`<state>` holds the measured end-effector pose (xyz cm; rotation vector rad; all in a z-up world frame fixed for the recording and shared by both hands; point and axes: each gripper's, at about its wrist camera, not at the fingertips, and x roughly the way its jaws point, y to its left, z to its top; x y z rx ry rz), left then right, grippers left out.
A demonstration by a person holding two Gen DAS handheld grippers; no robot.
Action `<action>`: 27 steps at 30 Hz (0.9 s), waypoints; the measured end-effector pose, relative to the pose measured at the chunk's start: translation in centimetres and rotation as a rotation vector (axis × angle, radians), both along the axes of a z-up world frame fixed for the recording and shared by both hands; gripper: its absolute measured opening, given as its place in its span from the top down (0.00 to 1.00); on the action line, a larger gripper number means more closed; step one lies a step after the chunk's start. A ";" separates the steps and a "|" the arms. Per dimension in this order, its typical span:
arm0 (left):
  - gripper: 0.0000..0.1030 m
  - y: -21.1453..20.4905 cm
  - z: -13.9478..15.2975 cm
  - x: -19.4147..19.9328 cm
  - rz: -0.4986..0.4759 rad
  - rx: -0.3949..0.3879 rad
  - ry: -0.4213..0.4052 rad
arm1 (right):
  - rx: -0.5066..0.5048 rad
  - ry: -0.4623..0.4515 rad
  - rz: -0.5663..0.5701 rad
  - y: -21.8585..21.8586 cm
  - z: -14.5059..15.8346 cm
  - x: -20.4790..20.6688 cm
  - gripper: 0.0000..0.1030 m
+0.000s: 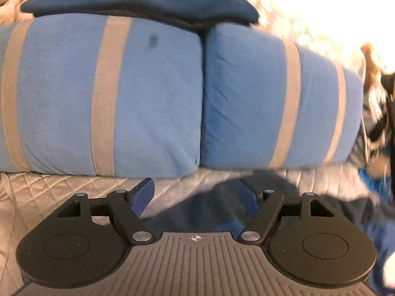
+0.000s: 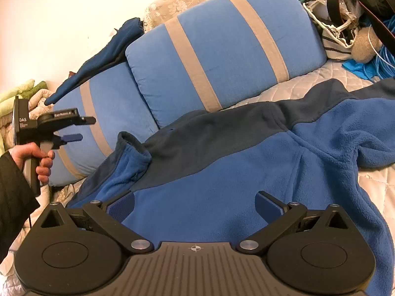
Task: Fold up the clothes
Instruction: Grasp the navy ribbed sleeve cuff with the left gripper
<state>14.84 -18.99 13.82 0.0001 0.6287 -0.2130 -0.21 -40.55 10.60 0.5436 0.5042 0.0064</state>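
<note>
A blue fleece jacket point(image 2: 234, 172) with a dark navy upper part lies spread on the quilted bed cover, one sleeve cuff point(image 2: 130, 148) at the left. My right gripper point(image 2: 195, 204) is open just above the jacket's blue body, holding nothing. My left gripper point(image 1: 197, 194) is open and empty; a dark navy part of the jacket point(image 1: 222, 207) lies under its right finger. The left gripper also shows in the right wrist view point(image 2: 71, 129), held in a hand left of the sleeve cuff, above the bed.
Two blue pillows with grey stripes point(image 1: 148, 93) point(image 2: 222, 49) lean at the back of the bed. A dark blue garment point(image 1: 138, 2) lies on top of them. Cluttered bags and blue cord point(image 2: 358, 37) sit at the right. The quilted cover point(image 1: 49, 187) is pale grey.
</note>
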 end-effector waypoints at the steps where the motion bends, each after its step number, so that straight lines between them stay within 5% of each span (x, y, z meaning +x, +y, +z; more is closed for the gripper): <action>1: 0.29 -0.4 -0.7 -0.4 -0.026 0.023 0.006 | -0.001 -0.001 0.000 0.0 0.0 0.0 0.00; 13: 0.35 -7.1 -9.4 -5.1 -0.378 0.309 -0.004 | 0.000 -0.006 0.010 0.0 0.2 0.0 0.00; 27: 0.50 -6.6 -12.2 0.1 -0.244 0.248 -0.007 | 0.002 -0.011 0.030 0.2 0.2 0.2 0.00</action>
